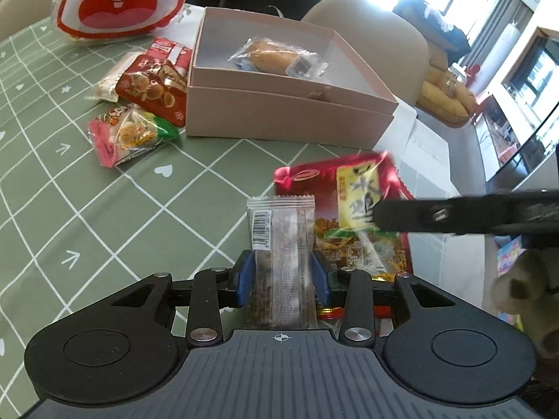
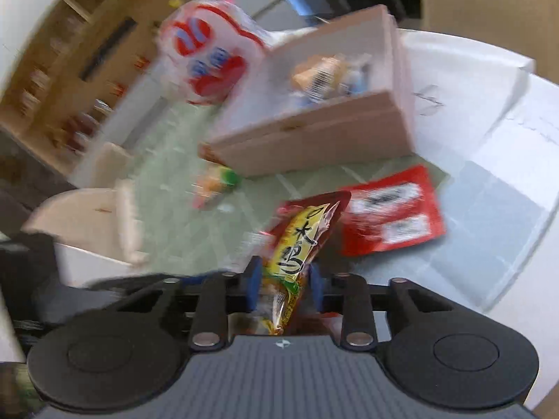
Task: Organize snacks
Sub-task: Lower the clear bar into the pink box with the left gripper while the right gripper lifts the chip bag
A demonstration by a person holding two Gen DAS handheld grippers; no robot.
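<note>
My left gripper (image 1: 281,276) is shut on a grey-brown wrapped snack bar (image 1: 279,237) with a barcode, which stands up between the blue pads. My right gripper (image 2: 284,279) is shut on a red and yellow snack packet (image 2: 302,241). In the left wrist view it reaches in from the right as a black finger (image 1: 401,214) over the same packet (image 1: 349,195), just right of the bar. Beyond stands an open pink box (image 1: 290,118), blurred in the right wrist view (image 2: 314,139), with a wrapped bread roll (image 1: 276,57) inside.
Left of the box lie a red snack packet (image 1: 153,87), a pink and green packet (image 1: 129,132) and a large rabbit-face bag (image 1: 118,0) on the green checked tablecloth (image 1: 87,209). Another red packet (image 2: 391,220) lies to the right. A beige chair (image 1: 367,24) stands behind.
</note>
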